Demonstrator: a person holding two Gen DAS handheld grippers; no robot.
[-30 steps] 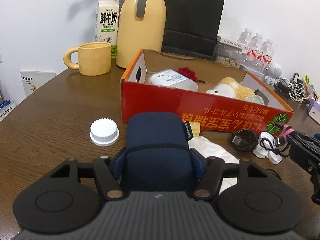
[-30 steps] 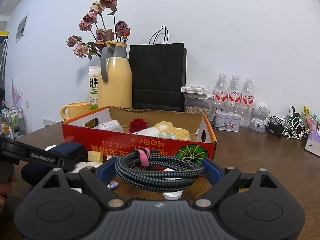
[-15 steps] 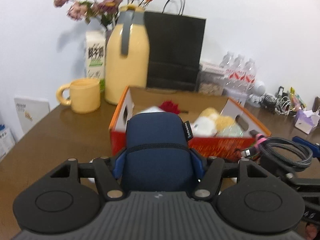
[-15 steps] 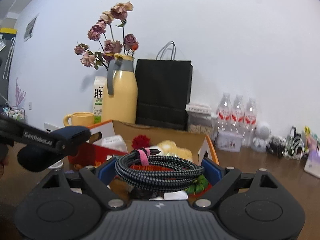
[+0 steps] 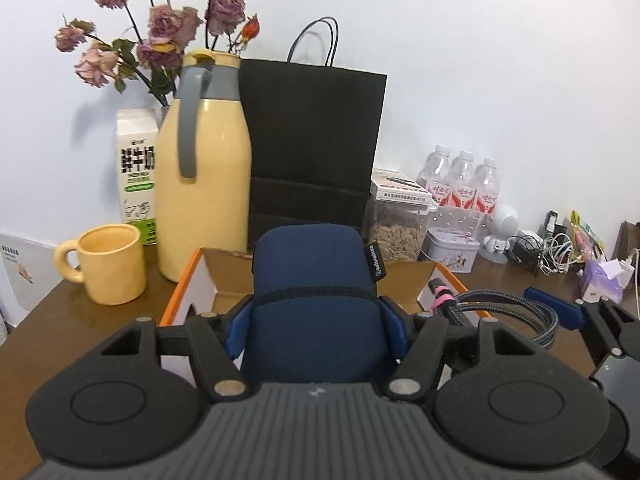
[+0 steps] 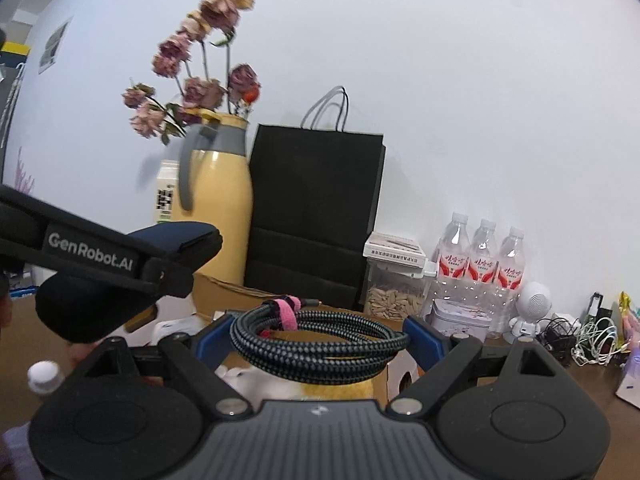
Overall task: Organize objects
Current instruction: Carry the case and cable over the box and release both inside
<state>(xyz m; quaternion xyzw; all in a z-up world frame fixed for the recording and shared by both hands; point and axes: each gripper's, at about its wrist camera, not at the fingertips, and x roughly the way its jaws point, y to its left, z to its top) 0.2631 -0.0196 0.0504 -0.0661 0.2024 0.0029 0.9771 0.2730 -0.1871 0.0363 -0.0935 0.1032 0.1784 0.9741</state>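
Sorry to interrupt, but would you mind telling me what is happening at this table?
A person is tidying up with two handheld grippers. The left gripper holds a dark blue soft pouch; the right gripper holds a coiled black braided cable with a pink strap. Both are raised over the open orange cardboard box, neither released.

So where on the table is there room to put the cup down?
The bare wood left of and in front of the yellow mug is free, out to the table edge. The back right is crowded: seed jar, tin, bottles, white toy robot, tangled cables. Inside the box is mostly hidden.
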